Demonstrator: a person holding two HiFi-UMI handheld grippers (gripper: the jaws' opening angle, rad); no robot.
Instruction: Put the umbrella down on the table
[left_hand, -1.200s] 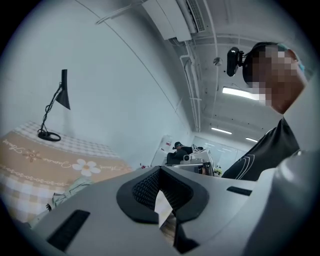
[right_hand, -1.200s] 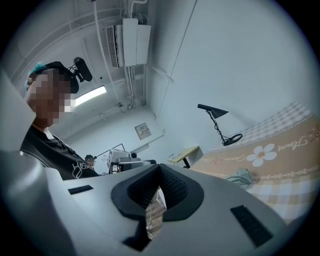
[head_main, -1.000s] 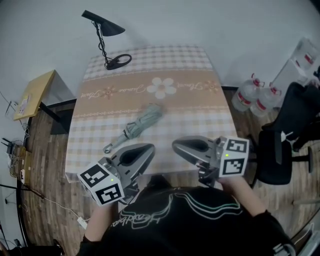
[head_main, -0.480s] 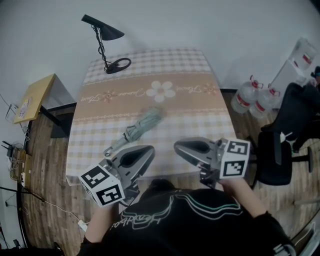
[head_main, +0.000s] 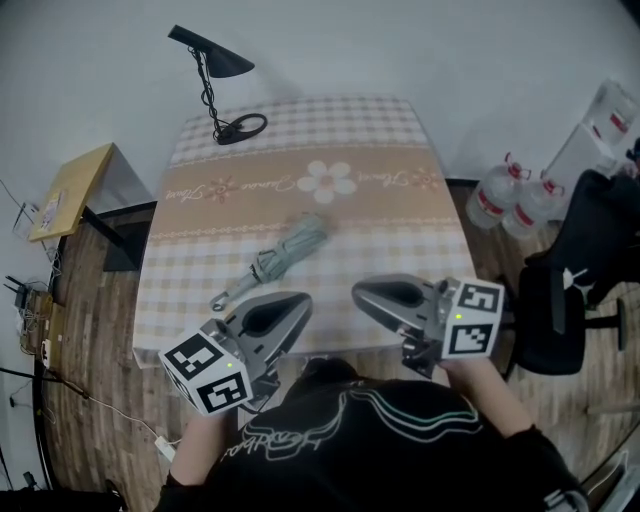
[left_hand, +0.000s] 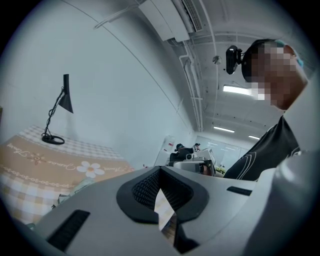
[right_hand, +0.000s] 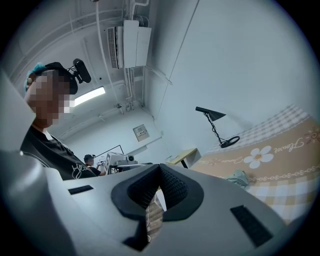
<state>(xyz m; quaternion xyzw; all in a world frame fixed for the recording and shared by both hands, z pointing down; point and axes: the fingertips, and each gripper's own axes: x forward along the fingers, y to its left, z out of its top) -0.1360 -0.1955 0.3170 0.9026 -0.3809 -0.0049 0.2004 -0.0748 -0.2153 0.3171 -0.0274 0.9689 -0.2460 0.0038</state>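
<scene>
Centre frame in the head view, the checked counter (head_main: 300, 130) dominates. At its lower edge sit the left hand-held gripper (head_main: 298, 301) and the right hand-held gripper (head_main: 360, 291), both pinched shut on nothing. The folded green umbrella (head_main: 285, 252) lies diagonally mid-counter, apart from both. The head view alone shows its full length; the right gripper view catches just one end. Nothing has shifted since a second ago.

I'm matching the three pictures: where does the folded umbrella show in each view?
Head view: the folded umbrella lies diagonally near the picture's centre.
Left gripper view: lower left, only partly visible.
Right gripper view: right of centre.
Shared landmark: the black desk lamp.
</scene>
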